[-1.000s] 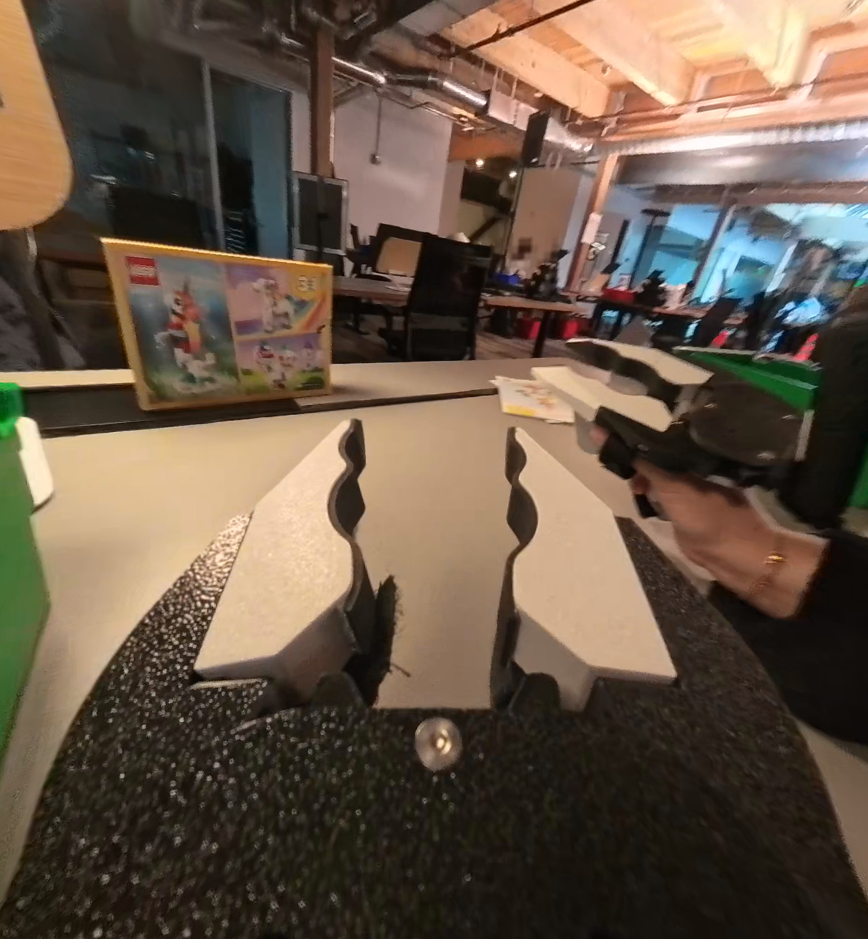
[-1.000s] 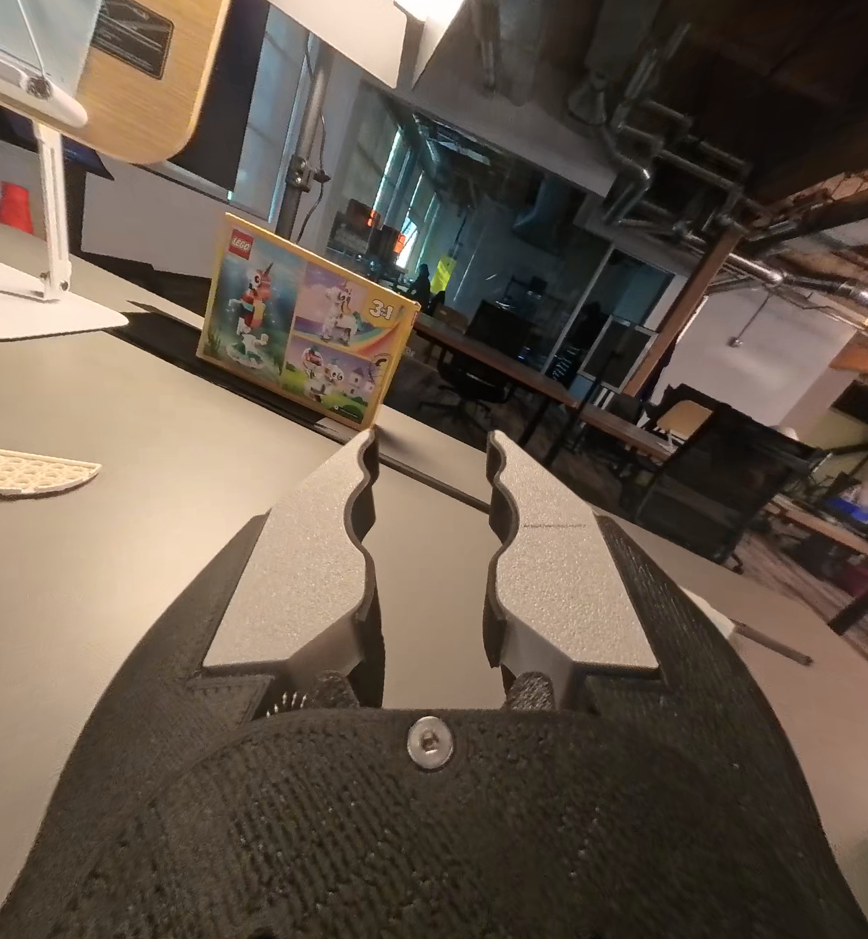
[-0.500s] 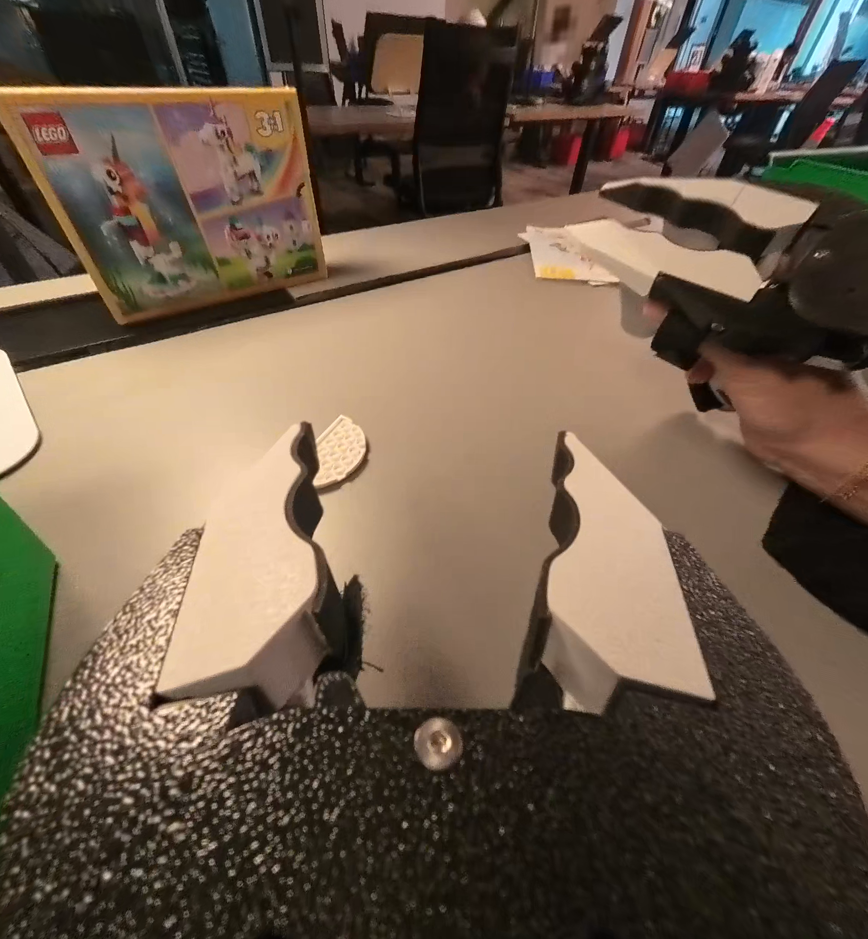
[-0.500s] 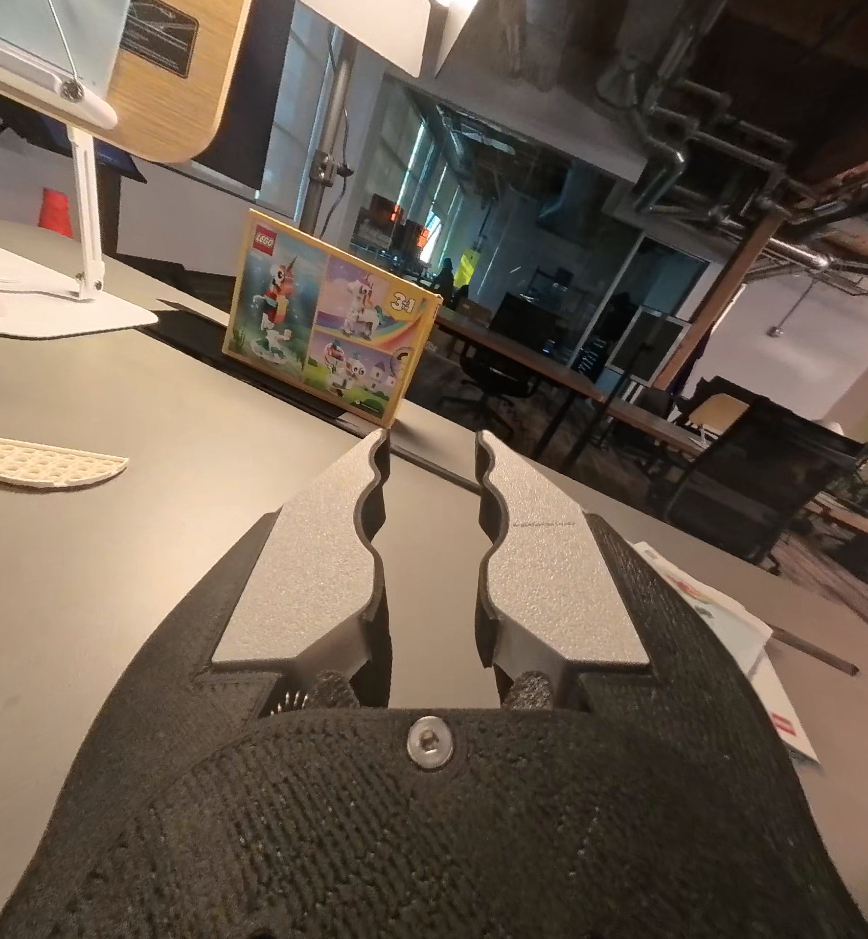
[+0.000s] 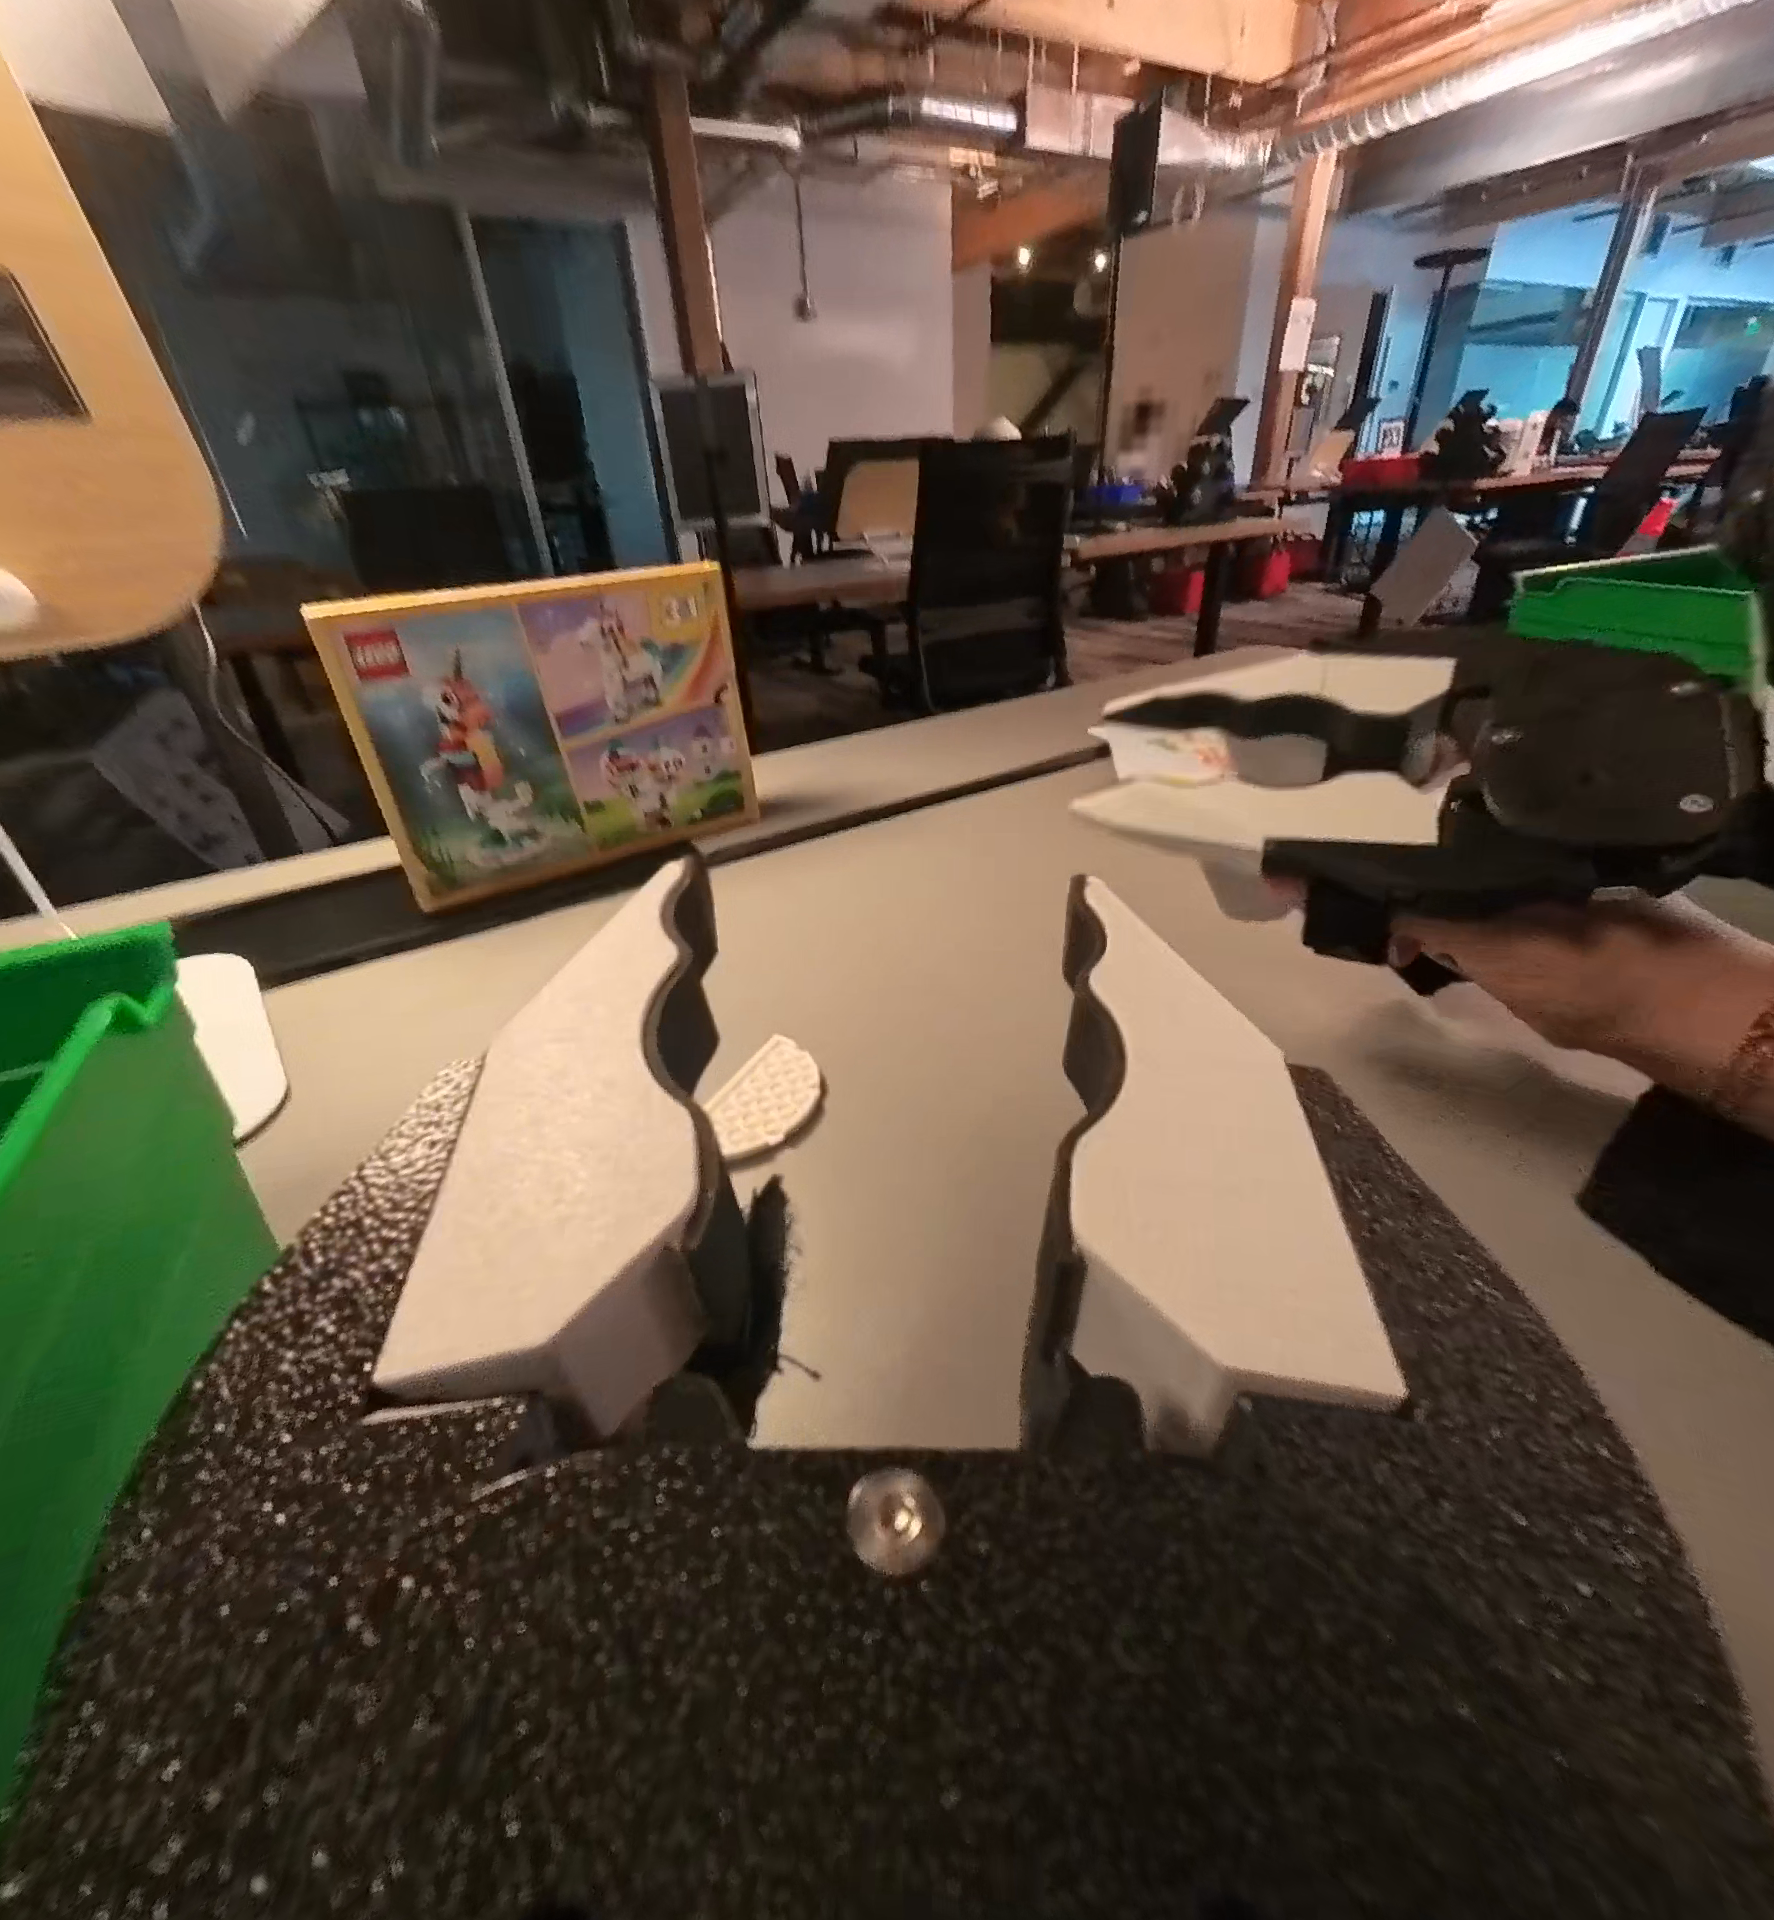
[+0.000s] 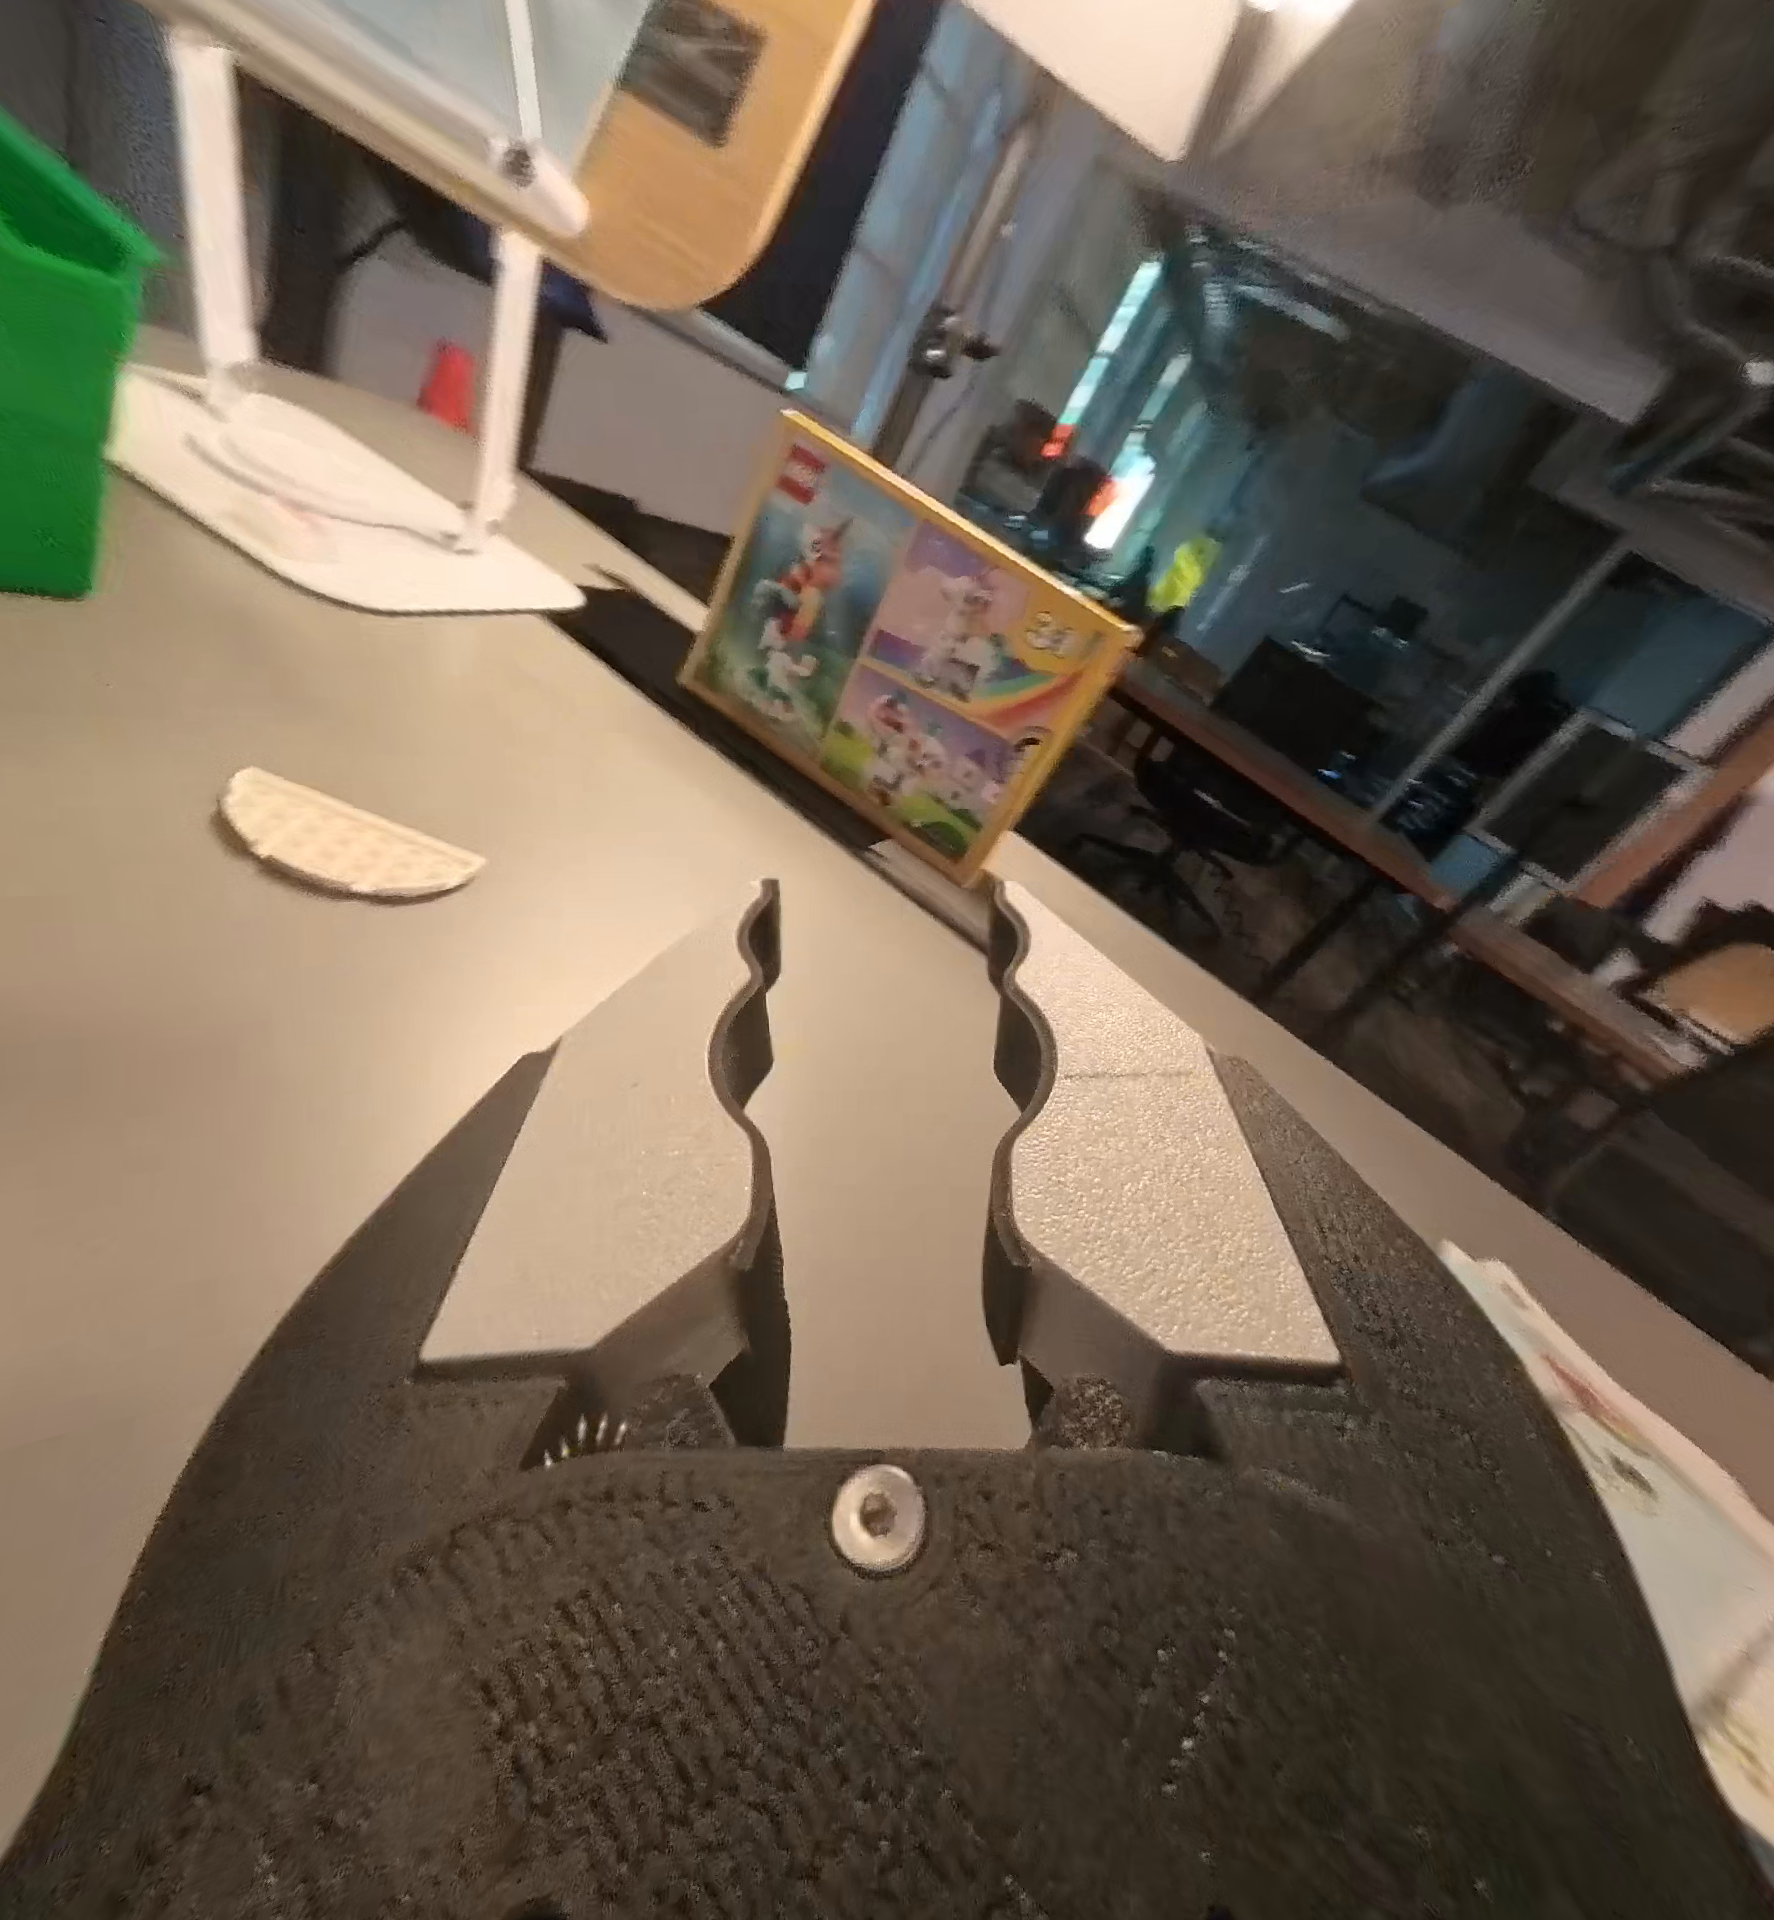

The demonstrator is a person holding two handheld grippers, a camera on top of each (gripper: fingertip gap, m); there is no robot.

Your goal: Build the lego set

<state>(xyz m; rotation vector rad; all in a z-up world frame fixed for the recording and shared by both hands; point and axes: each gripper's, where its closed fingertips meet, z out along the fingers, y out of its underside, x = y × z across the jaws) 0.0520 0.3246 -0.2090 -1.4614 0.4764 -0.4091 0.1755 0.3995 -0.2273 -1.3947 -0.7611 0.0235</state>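
Left gripper (image 5: 883, 894) hovers over a grey table (image 5: 924, 966) with its 2 pale fingers spread wide and nothing between them. Just beyond its left finger (image 5: 592, 1122), a white half-round lego plate (image 5: 767, 1093) lies flat on the table, partly hidden by that finger; whether the finger touches it cannot be told.

Taking the lego plate as the landmark: a yellow-edged lego box (image 5: 535, 732) stands upright well behind it at the table's far edge. A green bin (image 5: 52, 1247) sits to the plate's left, with the white base of a desk lamp (image 5: 234, 1039) between the bin and the box. To the plate's right, well apart, the right gripper (image 5: 1101, 758) is held above the table by a hand (image 5: 1569, 977) wearing a thin bracelet; its 2 fingers are parted, and a printed booklet (image 5: 1174, 753) shows in the gap behind them.

From the right wrist view, the right gripper (image 6: 878, 899) points toward the lego box (image 6: 904, 696), fingers apart with only a moderate gap and holding nothing. The lego plate (image 6: 343, 831) lies ahead and to the left of its tips, clear of them. Behind the plate stand the white desk lamp (image 6: 363, 520) and the green bin (image 6: 10, 395). The booklet (image 6: 1631, 1496) rests at this gripper's right side.
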